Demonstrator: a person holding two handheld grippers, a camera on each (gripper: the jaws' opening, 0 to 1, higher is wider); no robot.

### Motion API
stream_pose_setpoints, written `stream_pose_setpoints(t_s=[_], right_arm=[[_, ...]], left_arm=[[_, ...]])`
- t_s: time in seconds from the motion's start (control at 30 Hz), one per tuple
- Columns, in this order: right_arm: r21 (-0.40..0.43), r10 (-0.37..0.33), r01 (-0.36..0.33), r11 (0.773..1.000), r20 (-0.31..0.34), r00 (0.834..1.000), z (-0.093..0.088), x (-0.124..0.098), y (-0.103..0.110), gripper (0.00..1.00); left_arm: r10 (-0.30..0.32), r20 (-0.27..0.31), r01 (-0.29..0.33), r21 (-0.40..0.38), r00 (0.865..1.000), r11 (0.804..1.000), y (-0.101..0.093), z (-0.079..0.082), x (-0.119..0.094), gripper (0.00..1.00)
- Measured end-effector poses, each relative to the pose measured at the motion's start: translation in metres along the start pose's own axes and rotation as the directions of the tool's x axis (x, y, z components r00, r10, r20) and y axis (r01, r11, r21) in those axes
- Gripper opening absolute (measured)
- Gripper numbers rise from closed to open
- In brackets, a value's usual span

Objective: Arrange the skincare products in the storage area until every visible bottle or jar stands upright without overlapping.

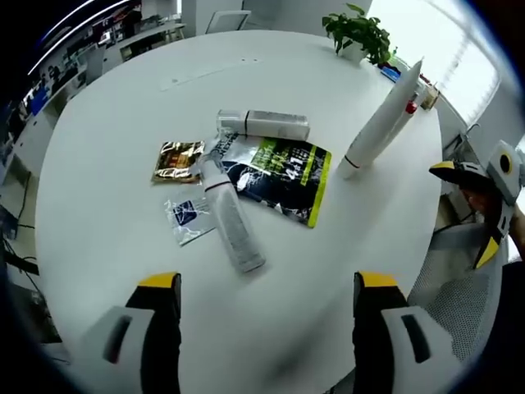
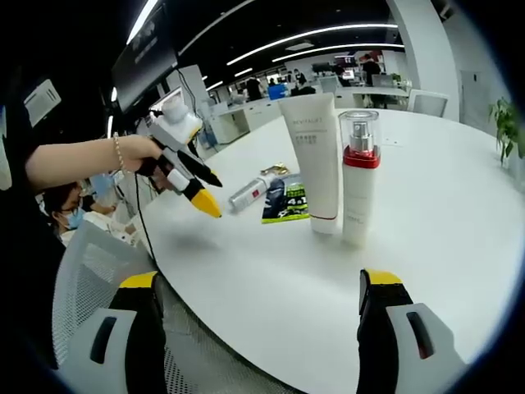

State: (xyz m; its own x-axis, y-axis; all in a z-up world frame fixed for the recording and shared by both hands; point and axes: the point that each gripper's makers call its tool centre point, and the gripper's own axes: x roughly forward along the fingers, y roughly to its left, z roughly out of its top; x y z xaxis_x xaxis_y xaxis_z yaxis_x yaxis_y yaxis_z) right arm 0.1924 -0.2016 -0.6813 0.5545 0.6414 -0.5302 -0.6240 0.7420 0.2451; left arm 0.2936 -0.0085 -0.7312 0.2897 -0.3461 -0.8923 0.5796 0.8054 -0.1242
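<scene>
I see both grippers' fingers wide, holding nothing; left gripper (image 1: 267, 283), right gripper (image 2: 261, 283). Tube (image 2: 315, 160) and pump bottle (image 2: 358, 176) stand upright at twelve o'clock; two bottles (image 1: 228, 215) lie on the bench (image 1: 123, 123)

Bare bench (image 1: 107, 164) lies open between the left tool (image 1: 267, 328) and the clutter. Two lying bottles (image 1: 230, 217), a dark pouch (image 1: 283, 176) and small packets (image 1: 176, 162) crowd the middle; an upright tube (image 2: 314, 156) and pump bottle (image 2: 358, 176) stand touching, apart from them.
</scene>
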Motion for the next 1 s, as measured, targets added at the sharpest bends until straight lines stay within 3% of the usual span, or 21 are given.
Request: stream_pose_setpoints(t_s=[0.2, 0.43, 0.67, 1.0], right_arm=[[0.008, -0.007, 0.007, 1.0, 0.002, 1.0, 0.0, 0.0, -0.001, 0.98], [0.011, -0.009, 0.009, 1.0, 0.002, 1.0, 0.0, 0.0, -0.002, 0.98], [0.016, -0.014, 0.014, 1.0, 0.0, 1.0, 0.0, 0.0, -0.003, 0.97], [0.018, -0.024, 0.024, 1.0, -0.005, 1.0, -0.001, 0.0, -0.005, 0.97]], left_arm=[[-0.018, -0.031, 0.018, 0.004, 0.999, 1.0, 0.003, 0.01, 0.008, 0.72], [-0.001, -0.084, 0.002, 0.019, 0.996, 1.0, 0.014, 0.019, 0.02, 0.7], [0.022, -0.118, -0.017, 0.045, 0.993, 0.999, 0.025, 0.029, 0.031, 0.61], [0.024, -0.173, -0.018, 0.033, 0.985, 0.999, 0.032, 0.031, 0.042, 0.56]])
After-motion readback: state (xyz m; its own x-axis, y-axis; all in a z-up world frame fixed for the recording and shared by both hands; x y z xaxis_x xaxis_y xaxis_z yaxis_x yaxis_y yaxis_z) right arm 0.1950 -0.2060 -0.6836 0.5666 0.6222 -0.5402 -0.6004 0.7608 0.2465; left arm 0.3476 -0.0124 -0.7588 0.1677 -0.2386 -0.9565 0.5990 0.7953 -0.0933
